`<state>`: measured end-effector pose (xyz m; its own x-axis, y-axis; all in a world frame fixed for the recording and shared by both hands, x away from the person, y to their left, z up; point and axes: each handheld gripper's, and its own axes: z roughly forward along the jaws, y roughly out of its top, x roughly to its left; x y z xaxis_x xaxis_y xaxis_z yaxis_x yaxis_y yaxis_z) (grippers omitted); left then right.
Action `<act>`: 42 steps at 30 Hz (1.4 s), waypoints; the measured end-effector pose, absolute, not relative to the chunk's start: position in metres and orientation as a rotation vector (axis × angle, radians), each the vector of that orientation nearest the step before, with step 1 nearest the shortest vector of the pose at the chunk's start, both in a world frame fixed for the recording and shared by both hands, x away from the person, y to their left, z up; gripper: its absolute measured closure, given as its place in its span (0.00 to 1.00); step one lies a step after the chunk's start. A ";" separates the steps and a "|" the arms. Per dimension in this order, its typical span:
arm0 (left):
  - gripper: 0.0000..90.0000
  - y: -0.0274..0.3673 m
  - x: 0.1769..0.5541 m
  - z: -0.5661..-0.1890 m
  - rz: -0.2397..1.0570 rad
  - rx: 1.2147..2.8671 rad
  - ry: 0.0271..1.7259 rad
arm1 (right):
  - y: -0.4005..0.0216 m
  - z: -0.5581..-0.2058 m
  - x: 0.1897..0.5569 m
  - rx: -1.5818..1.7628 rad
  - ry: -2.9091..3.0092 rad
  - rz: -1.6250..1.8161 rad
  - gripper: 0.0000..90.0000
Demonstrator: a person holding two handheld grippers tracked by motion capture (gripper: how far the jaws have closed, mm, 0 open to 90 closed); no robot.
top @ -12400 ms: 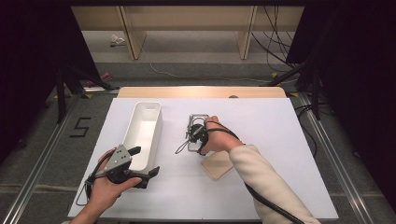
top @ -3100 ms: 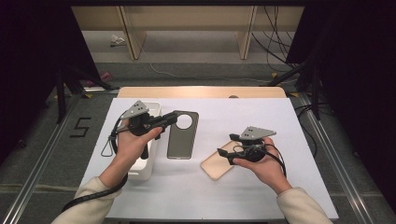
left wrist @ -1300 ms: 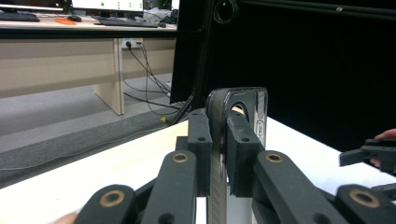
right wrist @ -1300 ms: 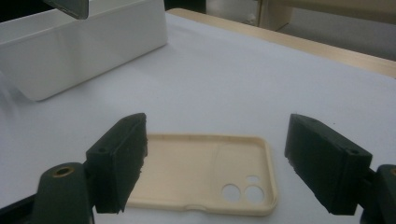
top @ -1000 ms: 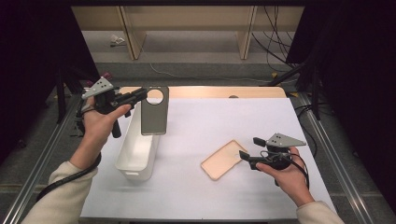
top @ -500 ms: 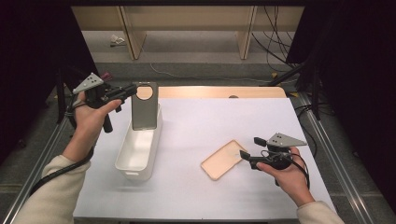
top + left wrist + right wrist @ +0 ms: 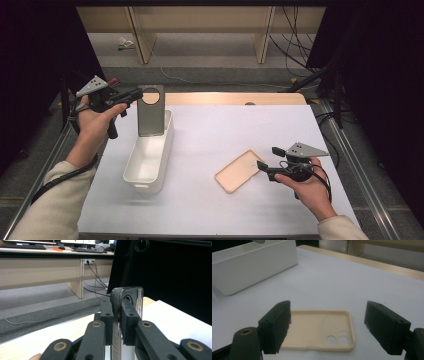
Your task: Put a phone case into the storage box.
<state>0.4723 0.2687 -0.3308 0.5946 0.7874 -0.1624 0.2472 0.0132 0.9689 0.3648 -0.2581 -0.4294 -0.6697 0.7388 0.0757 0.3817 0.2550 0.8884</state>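
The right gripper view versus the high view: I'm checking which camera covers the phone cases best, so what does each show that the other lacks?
Right gripper view: the cream plastic phone case's two round camera holes, seen between its tool's open jaws. High view: the grey phone case with a round cutout, held upright by the left tool over the white rectangular plastic bin. Both: the cream case lying open side up on the white table, and the bin.

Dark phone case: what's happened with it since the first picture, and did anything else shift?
The left gripper took the dark phone case off the table and carried it up and left; it hangs upright over the white bin. The right gripper let it go and moved right. The beige case stayed put.
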 end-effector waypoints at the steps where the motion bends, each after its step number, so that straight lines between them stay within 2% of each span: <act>1: 0.91 0.269 0.474 -0.331 0.528 1.546 0.905 | -0.258 -0.429 0.365 1.026 2.176 1.384 0.25; 42: 0.90 0.273 0.504 -0.347 0.521 1.564 0.899 | -0.258 -0.430 0.365 1.025 2.174 1.400 0.22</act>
<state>0.5039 0.2728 -0.3472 0.6009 0.7841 -0.1556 0.2548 -0.0033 0.9670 0.3652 -0.2581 -0.4296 -0.6732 0.7347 0.0839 0.3804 0.2468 0.8913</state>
